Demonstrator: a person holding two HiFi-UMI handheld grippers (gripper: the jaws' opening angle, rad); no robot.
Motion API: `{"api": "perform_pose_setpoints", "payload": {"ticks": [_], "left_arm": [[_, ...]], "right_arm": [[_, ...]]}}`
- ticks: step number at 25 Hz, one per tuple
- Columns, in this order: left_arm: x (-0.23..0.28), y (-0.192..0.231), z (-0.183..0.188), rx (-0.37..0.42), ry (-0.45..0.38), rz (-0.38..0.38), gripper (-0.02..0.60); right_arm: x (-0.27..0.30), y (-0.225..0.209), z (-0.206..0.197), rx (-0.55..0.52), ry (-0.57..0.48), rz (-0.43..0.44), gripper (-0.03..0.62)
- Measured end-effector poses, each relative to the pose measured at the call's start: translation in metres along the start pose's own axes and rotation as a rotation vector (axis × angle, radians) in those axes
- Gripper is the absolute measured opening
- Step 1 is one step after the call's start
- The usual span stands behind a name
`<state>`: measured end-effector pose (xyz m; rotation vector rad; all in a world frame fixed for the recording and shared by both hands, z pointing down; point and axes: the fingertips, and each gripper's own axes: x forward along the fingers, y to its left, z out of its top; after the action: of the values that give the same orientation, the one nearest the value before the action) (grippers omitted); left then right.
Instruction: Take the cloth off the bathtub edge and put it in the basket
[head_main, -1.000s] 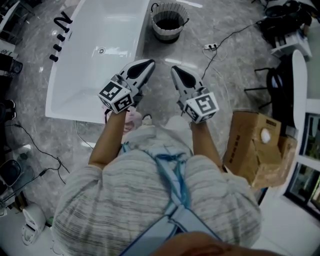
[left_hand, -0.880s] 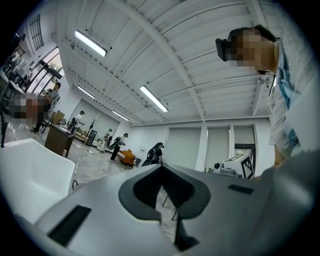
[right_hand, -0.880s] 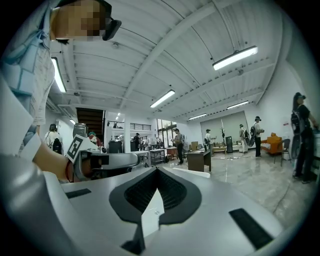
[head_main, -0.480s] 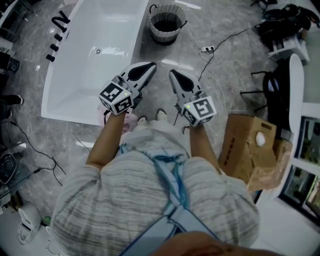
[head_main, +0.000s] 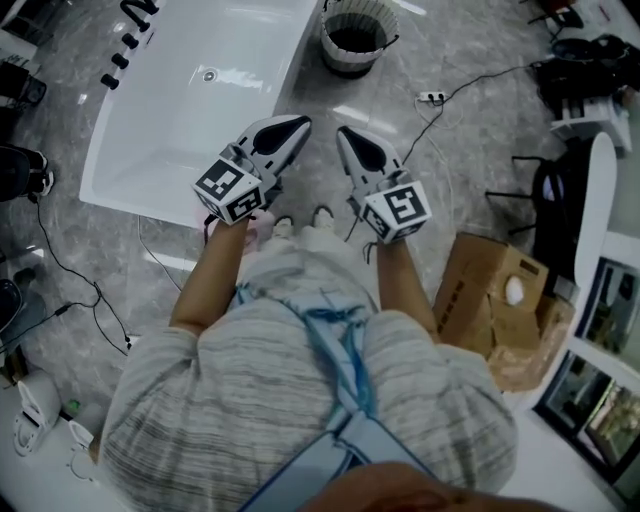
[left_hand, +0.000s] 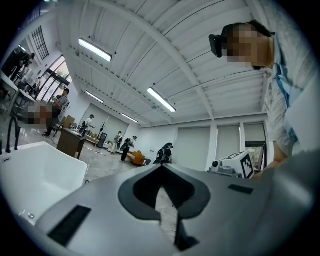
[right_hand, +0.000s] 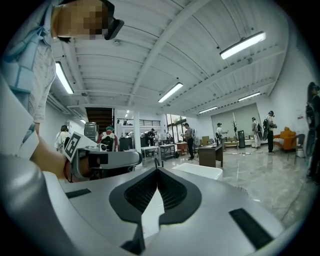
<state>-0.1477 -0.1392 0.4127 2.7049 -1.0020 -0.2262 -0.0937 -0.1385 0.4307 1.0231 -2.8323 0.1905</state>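
The bathtub (head_main: 190, 110) is white, smooth and glossy, with bright reflections on it. The floor (head_main: 470, 140) is polished grey stone with marble veining, and it shines. The basket (head_main: 352, 62) looks woven and ribbed, pale outside and dark inside. The cardboard box (head_main: 485, 290) is brown and matt. The person's top (head_main: 250, 400) is soft, mottled grey knit cloth. The 2 shells of the left gripper (head_main: 298, 123) and right gripper (head_main: 342, 133) are smooth pale grey plastic. The right's pads (right_hand: 172, 192) are matt black and ribbed.
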Motion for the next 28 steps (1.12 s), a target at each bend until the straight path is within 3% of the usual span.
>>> {"api": "perform_pose_setpoints", "payload": {"ticks": [8,16,28], "left_arm": [[-0.052,0.026,-0.007,-0.027,-0.038,0.116,0.005],[-0.099,0.044,-0.009,-0.001,-0.057,0.274,0.006],[-0.163,0.051,-0.029,-0.007,-0.039,0.447,0.101]], "right_arm": [[0.037,0.053,-0.006,-0.034,-0.004,0.232,0.003],[0.073,0.087,-0.013,-0.063,0.013,0.358,0.005],[0.109,0.142,-0.036,-0.058,0.074,0.586,0.017]]}}
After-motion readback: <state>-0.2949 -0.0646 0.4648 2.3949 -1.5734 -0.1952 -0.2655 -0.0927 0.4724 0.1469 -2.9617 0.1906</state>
